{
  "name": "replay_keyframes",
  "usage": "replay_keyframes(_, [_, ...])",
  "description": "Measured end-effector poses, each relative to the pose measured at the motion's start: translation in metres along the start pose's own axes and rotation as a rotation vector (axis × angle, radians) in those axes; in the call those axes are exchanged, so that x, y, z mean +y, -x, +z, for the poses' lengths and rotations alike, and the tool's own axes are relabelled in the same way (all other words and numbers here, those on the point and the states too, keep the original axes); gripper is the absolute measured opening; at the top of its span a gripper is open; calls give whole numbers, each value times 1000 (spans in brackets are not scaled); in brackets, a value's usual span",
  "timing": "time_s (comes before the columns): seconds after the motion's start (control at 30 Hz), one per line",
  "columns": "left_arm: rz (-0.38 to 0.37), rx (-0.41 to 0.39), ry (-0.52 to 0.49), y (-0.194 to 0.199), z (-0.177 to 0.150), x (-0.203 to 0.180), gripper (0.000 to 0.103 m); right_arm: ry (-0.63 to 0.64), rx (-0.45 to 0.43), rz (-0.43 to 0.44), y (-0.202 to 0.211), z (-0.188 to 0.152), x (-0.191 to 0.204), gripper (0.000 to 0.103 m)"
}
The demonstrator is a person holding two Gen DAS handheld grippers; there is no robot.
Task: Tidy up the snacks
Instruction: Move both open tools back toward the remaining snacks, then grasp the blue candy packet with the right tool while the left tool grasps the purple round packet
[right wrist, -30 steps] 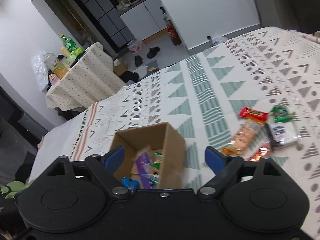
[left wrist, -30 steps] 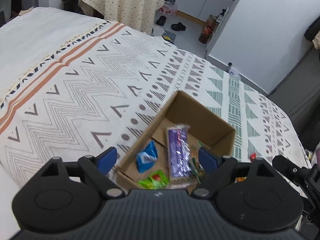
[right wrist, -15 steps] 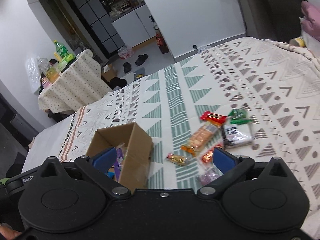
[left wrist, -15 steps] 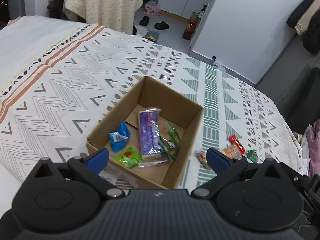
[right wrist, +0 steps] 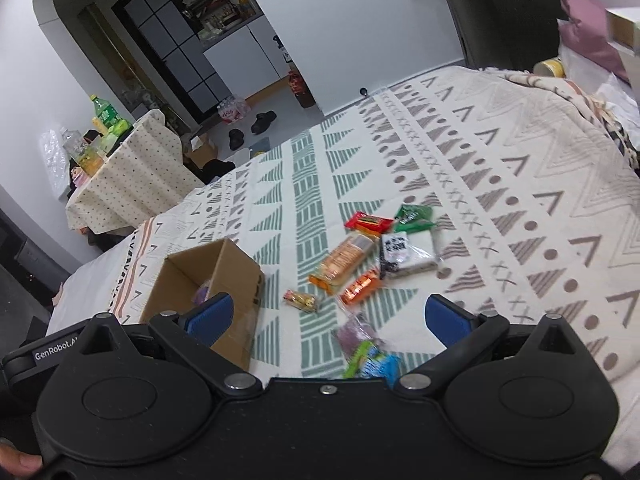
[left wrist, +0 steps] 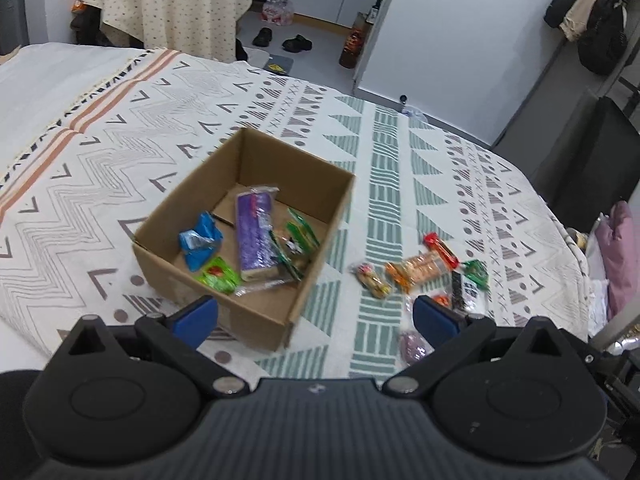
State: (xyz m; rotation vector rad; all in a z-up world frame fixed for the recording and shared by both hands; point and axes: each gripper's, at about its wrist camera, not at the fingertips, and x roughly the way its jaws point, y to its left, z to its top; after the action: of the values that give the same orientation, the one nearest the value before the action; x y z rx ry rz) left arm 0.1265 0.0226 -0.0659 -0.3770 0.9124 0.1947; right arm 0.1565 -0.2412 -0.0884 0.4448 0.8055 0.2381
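An open cardboard box (left wrist: pixel 320 184) (right wrist: pixel 236 268) sits on the patterned bedspread. Inside lie a purple packet (left wrist: pixel 254 236), a blue packet (left wrist: pixel 200 240) and green packets (left wrist: pixel 218 278). To its right loose snacks are scattered: an orange cracker pack (left wrist: pixel 420 270) (right wrist: pixel 346 258), a red bar (left wrist: pixel 440 248) (right wrist: pixel 368 222), a black-and-white pack (right wrist: pixel 404 254) and a small candy (left wrist: pixel 372 280) (right wrist: pixel 302 300). My left gripper (left wrist: pixel 316 316) is open and empty above the box's near right corner. My right gripper (right wrist: pixel 328 314) is open and empty over the nearest snacks, a purple packet (right wrist: pixel 352 336) and a blue-green one (right wrist: pixel 374 364).
The bedspread (left wrist: pixel 120 128) covers a wide bed. Beyond it stand a cloth-covered table (left wrist: pixel 172 0) with bottles (right wrist: pixel 106 114), shoes on the floor (left wrist: pixel 296 42) and a white wall. Pillows and clutter (right wrist: pixel 592 32) lie at the bed's right end.
Both grippers have pulled back from the box and swung right, jaws spreading wider. The box now lies farther off and the loose snacks on the right have come into view.
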Motion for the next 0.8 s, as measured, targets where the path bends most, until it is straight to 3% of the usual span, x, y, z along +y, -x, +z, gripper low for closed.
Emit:
replay_keyframes(0.17, [10,23,-27,-5,-12,-13,103,-33,27,-3,1,-7,-19,93])
replay_keyframes(0.3, [3,37,-79,-10,-21,-25,103,-49,41,-6,1,-14,-32,89])
replay_keyframes(0.8, [-56,72,-108,-40,-37,-36,101,-136,105,16,-31,-38,-53,78])
